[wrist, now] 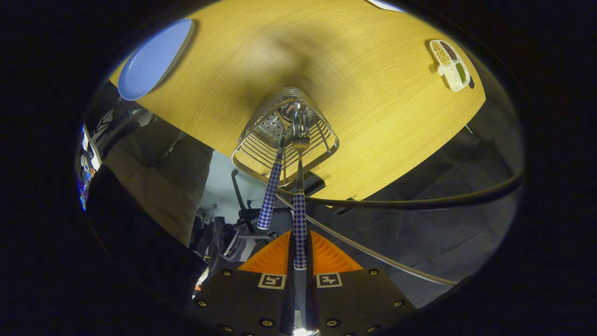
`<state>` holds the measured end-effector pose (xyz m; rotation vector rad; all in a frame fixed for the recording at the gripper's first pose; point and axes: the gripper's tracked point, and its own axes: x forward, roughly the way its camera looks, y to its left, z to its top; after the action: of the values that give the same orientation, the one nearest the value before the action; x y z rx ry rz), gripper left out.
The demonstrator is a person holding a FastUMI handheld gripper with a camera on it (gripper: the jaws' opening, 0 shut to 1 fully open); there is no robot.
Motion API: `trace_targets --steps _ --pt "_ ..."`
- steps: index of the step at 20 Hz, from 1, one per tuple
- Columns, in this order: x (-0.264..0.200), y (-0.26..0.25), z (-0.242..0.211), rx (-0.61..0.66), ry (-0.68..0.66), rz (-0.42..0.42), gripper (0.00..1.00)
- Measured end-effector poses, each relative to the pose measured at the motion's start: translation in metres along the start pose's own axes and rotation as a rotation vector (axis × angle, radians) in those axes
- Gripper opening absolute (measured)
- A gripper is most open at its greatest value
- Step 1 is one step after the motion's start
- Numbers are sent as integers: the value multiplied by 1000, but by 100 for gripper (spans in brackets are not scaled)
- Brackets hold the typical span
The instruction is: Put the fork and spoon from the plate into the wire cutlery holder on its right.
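Note:
My gripper (299, 247) points steeply down over the wire cutlery holder (285, 135), which stands on the wooden table (373, 93). Both fingers are shut on the checked handle of the fork (300, 219); its metal tines reach down inside the holder. The spoon (273, 186), with the same checked handle, stands in the holder just left of the fork, its bowl near the holder's bottom. The blue plate (154, 58) lies on the table far to the left of the holder, with nothing on the part I see.
A small divided dish (450, 63) with grains sits far right on the table. A black cable (419, 203) crosses just beyond the fingers. A person's legs (154, 186) and a chair base (247, 219) are below the table edge to the left.

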<state>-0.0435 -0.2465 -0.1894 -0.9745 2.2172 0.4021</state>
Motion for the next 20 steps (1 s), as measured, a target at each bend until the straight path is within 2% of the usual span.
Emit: trace_targets --steps 7,9,10,13,15,16,17,18,20 --pt "-5 3 2 27 -80 28 14" --pt "-10 7 -2 62 -126 59 14" --pt "-11 10 -3 85 -157 72 31" --pt "-20 13 -3 146 -273 84 50" --pt "-24 13 -9 189 -348 85 55" --pt "-25 14 -13 218 -391 86 83" --pt "-27 16 -18 249 -432 87 94" --pt "-29 21 -19 292 -485 93 98" --pt "-37 36 -19 374 -622 104 97"
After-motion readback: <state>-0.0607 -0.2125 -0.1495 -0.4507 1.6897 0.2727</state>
